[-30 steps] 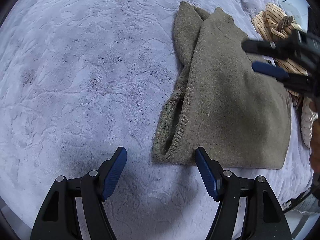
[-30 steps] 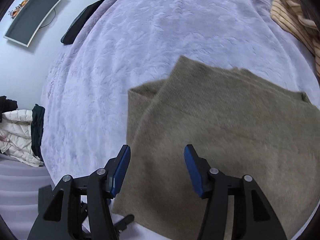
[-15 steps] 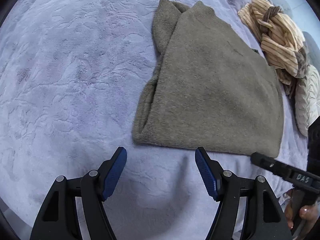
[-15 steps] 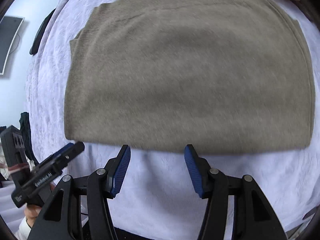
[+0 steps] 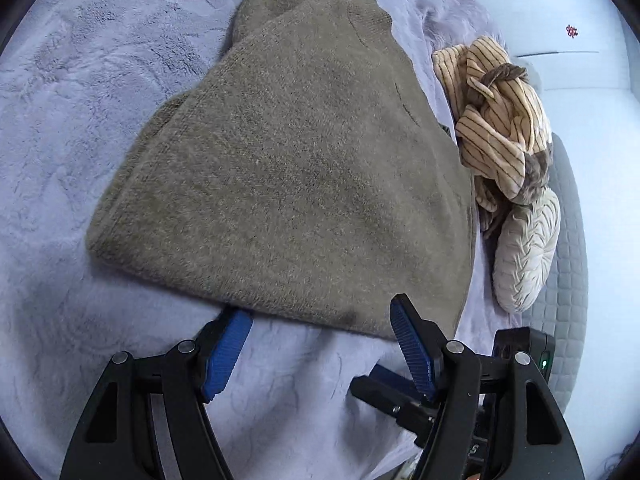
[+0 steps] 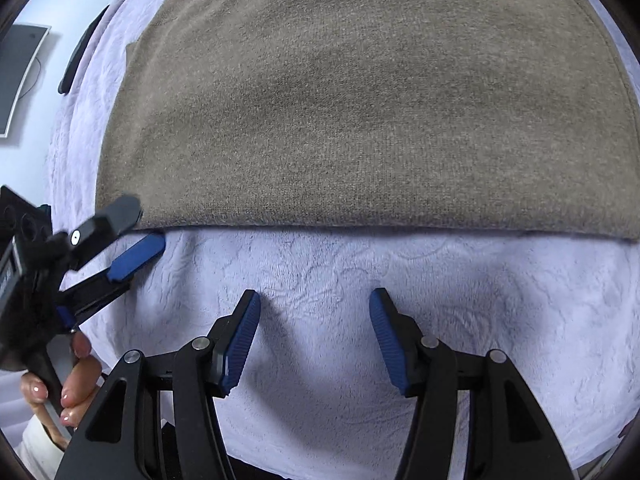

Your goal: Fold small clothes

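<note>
An olive-brown knit sweater [image 5: 304, 168] lies folded flat on a lavender fleece blanket [image 5: 80, 120]. My left gripper [image 5: 318, 312] is open at the sweater's near hem, one blue pad at the edge and the other over the cloth near the corner. In the right wrist view the sweater [image 6: 360, 100] fills the upper half. My right gripper [image 6: 315, 296] hovers over bare blanket just short of the hem, its jaws opening with only blanket between them. The left gripper [image 6: 138, 230] shows there at the sweater's left corner, held by a hand [image 6: 76, 376]. The right gripper [image 5: 384, 392] is partly hidden in the left wrist view.
A beige striped garment [image 5: 496, 120] and a pale quilted cushion [image 5: 528, 252] lie right of the sweater, by a grey quilted edge [image 5: 568, 300]. A monitor [image 6: 20, 80] and a dark flat object [image 6: 80, 56] sit beyond the blanket's left side.
The left gripper turned and closed in on the sweater's near hem. The right gripper swept from over the sweater back to the blanket in front of the hem, beside the left gripper.
</note>
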